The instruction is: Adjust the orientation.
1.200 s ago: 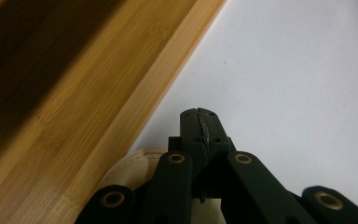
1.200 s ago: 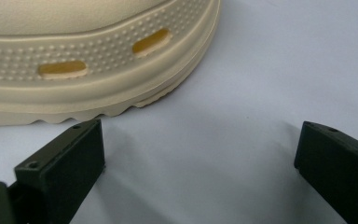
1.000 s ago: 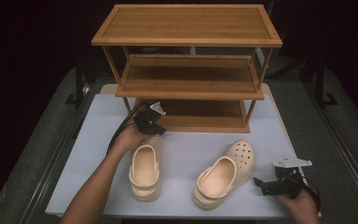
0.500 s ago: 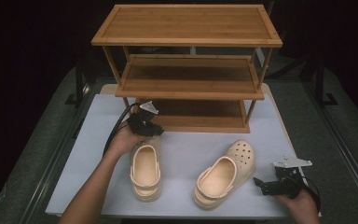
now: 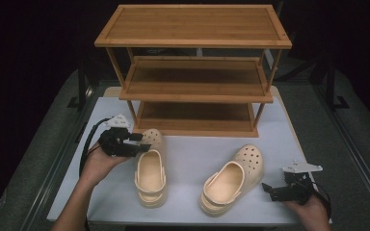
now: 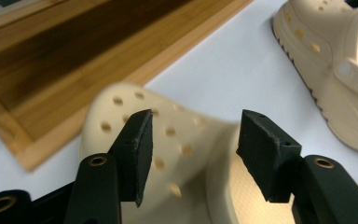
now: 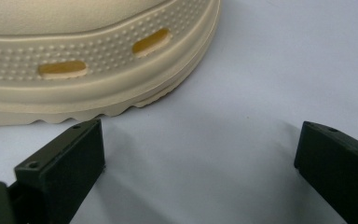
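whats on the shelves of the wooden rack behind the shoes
The rack's top, middle and bottom boards look bare. The back of the lower two boards lies in shadow under the board above, so anything small there is hidden.

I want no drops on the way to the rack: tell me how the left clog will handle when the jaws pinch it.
The left clog looks like moulded foam, so probably light for its size. Its thin, holed upper may flex under the left gripper, whose jaws have just been opening around the toe without pressing. The flat, ridged sole should keep it from rolling or tipping if nudged.
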The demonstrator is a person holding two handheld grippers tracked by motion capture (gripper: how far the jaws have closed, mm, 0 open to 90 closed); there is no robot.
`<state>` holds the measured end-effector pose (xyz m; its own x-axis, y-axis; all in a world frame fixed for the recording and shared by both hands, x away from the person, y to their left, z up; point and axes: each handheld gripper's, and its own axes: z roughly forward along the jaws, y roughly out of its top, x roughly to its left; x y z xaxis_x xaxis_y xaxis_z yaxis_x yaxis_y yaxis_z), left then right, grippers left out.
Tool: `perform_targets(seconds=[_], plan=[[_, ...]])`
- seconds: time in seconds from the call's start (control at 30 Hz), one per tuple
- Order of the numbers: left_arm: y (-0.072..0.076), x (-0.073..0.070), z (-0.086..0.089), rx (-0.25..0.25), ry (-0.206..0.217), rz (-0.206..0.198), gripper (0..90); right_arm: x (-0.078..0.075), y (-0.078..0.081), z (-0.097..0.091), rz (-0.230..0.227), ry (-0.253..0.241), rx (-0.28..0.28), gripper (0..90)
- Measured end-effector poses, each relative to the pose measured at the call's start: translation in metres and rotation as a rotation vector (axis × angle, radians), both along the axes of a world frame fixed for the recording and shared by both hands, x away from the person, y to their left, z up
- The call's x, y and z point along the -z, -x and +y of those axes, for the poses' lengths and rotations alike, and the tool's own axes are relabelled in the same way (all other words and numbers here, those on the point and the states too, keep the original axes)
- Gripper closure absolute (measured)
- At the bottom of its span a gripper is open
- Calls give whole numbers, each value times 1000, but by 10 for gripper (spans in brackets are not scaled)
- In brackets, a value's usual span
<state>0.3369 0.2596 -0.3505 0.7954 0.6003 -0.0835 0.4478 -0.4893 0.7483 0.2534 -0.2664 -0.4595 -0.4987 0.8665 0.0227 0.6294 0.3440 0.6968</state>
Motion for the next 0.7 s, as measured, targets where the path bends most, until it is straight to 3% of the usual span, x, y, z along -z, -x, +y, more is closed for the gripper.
perform_targets(seconds=[0.1, 0.27, 0.37, 0.47, 0.5, 0.53, 0.7], plan=[[11, 6, 2, -4, -4, -3, 446, 0, 0, 0, 0, 0, 0, 12], [21, 17, 2, -19, -44, -12, 491, 0, 0, 0, 0, 0, 0, 12], [24, 22, 2, -26, -78, -29, 615, 0, 0, 0, 0, 0, 0, 12], [26, 22, 2, -23, -81, -46, 724, 0, 0, 0, 0, 0, 0, 12], [27, 21, 1, -20, -90, -58, 724, 0, 0, 0, 0, 0, 0, 12], [30, 19, 1, -24, -127, -92, 788, 0, 0, 0, 0, 0, 0, 12], [27, 17, 4, -50, -158, -128, 821, 0, 0, 0, 0, 0, 0, 12]])
